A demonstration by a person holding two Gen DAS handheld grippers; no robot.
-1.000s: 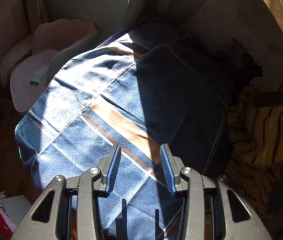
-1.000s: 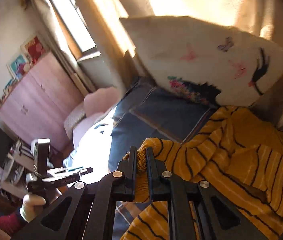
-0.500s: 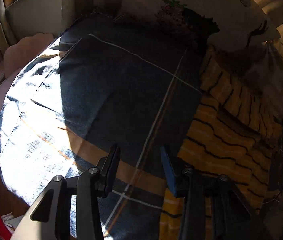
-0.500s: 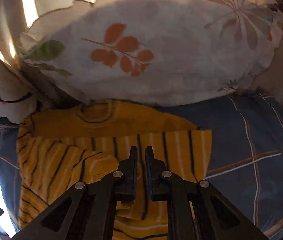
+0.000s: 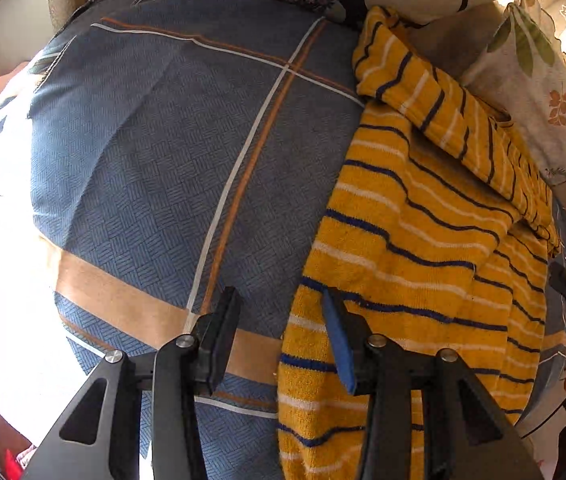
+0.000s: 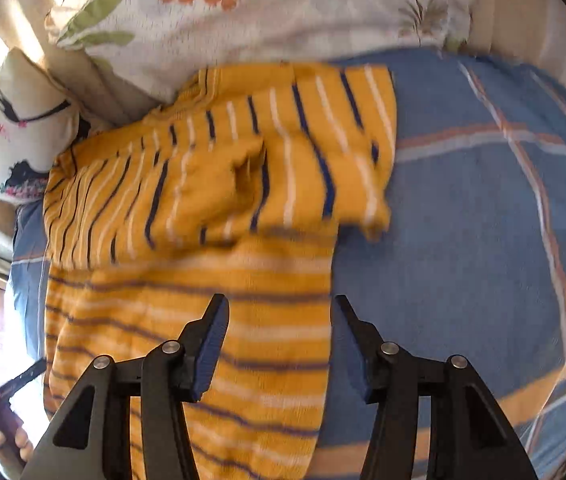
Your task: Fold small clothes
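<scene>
Now right hand-held gripper [image 6: 279,320] opening, empty, above striped sweater [image 6: 219,184]; left hand-held gripper [image 5: 281,312] part-open, empty; pillows [image 6: 283,12] behind.

A small yellow sweater [image 6: 219,184] with navy and white stripes lies flat on the bed [image 6: 463,220], neck toward the pillows, one sleeve folded across its chest.

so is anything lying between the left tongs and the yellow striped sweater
Nothing visible does. The left tongs hang open right over the near left edge of the yellow knit sweater with navy and white stripes, which lies spread on the blue checked bedcover. Only bare cover and knit show between the pads.
</scene>
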